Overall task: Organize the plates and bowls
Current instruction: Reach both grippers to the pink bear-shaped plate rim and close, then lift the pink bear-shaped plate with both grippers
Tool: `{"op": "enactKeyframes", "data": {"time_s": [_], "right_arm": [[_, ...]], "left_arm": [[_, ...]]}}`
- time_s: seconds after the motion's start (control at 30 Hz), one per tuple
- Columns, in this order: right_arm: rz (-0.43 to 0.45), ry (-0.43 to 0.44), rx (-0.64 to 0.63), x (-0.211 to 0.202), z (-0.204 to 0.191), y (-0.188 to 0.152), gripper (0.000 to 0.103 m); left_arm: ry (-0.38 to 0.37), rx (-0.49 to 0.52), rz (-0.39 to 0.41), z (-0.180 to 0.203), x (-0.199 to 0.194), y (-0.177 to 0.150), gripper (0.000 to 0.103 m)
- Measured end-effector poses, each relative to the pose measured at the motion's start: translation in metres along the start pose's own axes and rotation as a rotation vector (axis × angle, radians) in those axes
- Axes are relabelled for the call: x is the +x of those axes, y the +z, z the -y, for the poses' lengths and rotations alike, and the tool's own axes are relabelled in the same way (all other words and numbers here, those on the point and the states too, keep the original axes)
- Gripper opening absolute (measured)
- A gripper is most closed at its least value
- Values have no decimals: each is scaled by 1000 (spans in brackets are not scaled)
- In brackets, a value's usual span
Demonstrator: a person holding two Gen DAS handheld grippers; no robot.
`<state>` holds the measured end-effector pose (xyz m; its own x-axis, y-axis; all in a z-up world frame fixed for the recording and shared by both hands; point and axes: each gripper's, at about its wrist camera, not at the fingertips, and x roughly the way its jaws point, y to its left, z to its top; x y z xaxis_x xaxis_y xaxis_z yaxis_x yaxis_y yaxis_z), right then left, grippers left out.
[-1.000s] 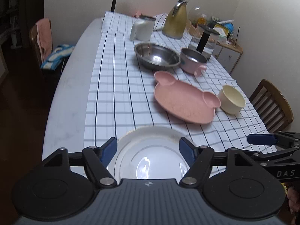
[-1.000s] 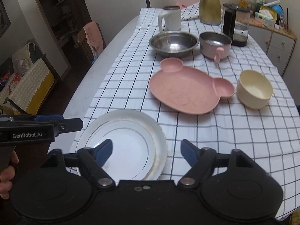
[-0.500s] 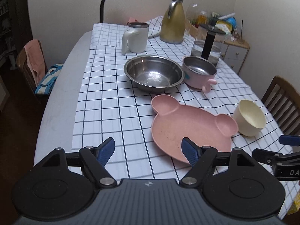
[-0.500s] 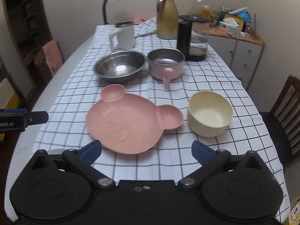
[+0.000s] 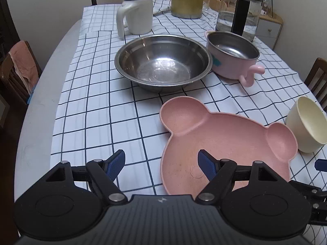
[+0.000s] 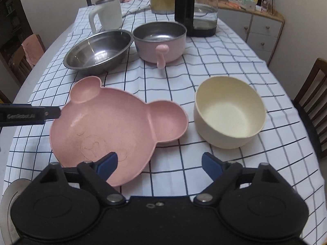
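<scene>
Checked tablecloth (image 5: pixel 98 110) carried the pink plate (image 6: pixel 114 126) near, cream bowl (image 6: pixel 229 112) at its right. Left gripper (image 5: pixel 161 163) gaped empty; right gripper (image 6: pixel 159 163), empty, was closing. Risk: fingers nudging the plate into the bowl.

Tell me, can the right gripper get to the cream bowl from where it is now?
Probably yes. The right gripper has closing jaws with nothing between them, and only bare checked cloth lies before the cream bowl. The pink bear plate sits beside it, apart.

dim, warm indoor lighting; overhead glare inside the steel bowl (image 5: pixel 163 65); strong fisheye curvature and dark vignetting at frame corners.
</scene>
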<state>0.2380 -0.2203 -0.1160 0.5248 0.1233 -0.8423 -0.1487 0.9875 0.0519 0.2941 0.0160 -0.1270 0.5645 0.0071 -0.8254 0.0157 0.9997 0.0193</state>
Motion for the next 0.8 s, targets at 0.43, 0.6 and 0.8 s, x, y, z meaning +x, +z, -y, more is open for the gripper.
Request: {"op": "enactKeyframes", "data": {"time_s": [0.43,0.6,0.8], "right_arm": [[-58,45,56,23,5,2,50],[-84,65,73,27,4,0,29],[-84,64,70,25,-5,-1,15]], "left_arm": [[-10,19,-86,4,31,6,30],[-30,9,-95,4,31,7,20],[-24,18,-94,5,27,7,18]]}}
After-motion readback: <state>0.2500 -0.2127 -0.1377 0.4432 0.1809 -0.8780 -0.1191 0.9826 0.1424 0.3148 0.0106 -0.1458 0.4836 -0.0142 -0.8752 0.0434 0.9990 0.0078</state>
